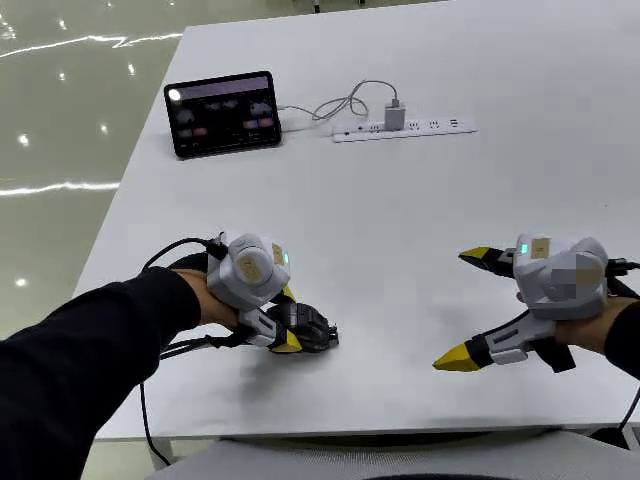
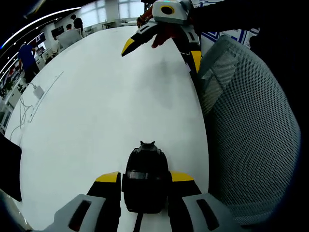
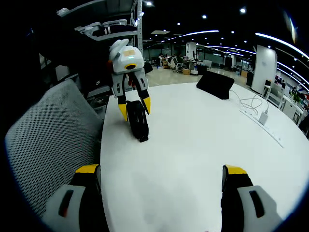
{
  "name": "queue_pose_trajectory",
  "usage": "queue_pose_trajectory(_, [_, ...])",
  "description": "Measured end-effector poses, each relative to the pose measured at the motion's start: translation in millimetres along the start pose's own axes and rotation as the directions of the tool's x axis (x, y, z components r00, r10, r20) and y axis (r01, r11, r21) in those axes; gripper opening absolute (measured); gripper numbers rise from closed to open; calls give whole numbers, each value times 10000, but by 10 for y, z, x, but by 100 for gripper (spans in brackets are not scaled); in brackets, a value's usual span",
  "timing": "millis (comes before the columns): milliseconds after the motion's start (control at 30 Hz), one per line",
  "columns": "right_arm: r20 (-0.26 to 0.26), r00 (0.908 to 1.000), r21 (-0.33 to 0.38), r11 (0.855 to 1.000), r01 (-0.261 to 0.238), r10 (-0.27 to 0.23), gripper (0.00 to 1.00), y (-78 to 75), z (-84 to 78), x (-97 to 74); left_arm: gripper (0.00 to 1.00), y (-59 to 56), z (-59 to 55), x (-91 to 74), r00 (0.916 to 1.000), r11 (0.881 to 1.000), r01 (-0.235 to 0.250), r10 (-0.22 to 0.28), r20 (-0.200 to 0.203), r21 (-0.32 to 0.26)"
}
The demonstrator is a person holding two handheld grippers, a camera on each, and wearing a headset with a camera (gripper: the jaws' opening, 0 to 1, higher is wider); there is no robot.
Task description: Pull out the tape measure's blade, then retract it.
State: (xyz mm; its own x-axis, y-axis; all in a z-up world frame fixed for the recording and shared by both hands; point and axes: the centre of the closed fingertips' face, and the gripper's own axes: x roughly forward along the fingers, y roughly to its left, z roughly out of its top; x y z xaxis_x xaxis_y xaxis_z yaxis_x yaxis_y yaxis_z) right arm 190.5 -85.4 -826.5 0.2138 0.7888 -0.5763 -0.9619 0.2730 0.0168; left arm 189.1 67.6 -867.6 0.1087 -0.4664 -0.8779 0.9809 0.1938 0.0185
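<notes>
Left jaws around tape measure (image 2: 145, 181), blade hidden

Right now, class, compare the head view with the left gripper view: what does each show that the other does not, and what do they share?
Head view: the tablet's lit screen and the person's left sleeve. Left gripper view: distant people beyond the table. Shared: that white table, the tape measure clamped by the left gripper, and the right gripper with jaws open.
</notes>
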Motion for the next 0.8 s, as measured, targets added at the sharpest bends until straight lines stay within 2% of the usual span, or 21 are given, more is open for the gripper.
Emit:
queue_pose_trajectory(167, [-84, 9996, -181, 9995, -260, 258, 99, 58, 27, 137, 33, -31, -19, 26, 9994, 9990, 168, -156, -315, 407])
queue_pose_trajectory(267, [-152, 9985, -441, 9977, -524, 517, 95, 84, 21, 222, 32, -45, -21, 21, 9990, 9964, 221, -188, -397, 824])
queue_pose_trajectory(300, [-85, 9984, -811, 9952, -556, 551, 92, 84, 43, 264, 32, -46, -19, 21, 9989, 9942, 291, -250, -405, 1040])
queue_pose_trajectory(367, [-142, 9971, -812, 9938, -753, 744, 89, 114, 60, 345, 32, -84, -30, 20, 9978, 9878, 541, -477, -470, 1460])
queue_pose_trajectory(433, [-137, 9965, -1042, 9910, -838, 828, 85, 135, 84, 403, 32, -83, -32, 19, 9978, 9874, 523, -457, -472, 1496])
queue_pose_trajectory(467, [-181, 9957, -1031, 9904, -924, 910, 84, 147, 86, 452, 32, -72, -32, 20, 9983, 9909, 437, -383, -447, 1274])
queue_pose_trajectory(633, [-173, 9919, -1147, 9853, -1269, 1258, 77, 233, 149, 621, 32, -67, -34, 25, 9981, 9912, 372, -306, -533, 1267])
queue_pose_trajectory(800, [-271, 9889, -1319, 9801, -1486, 1463, 70, 294, 180, 819, 32, -44, -42, 39, 9961, 9927, 528, -447, -763, 1081])
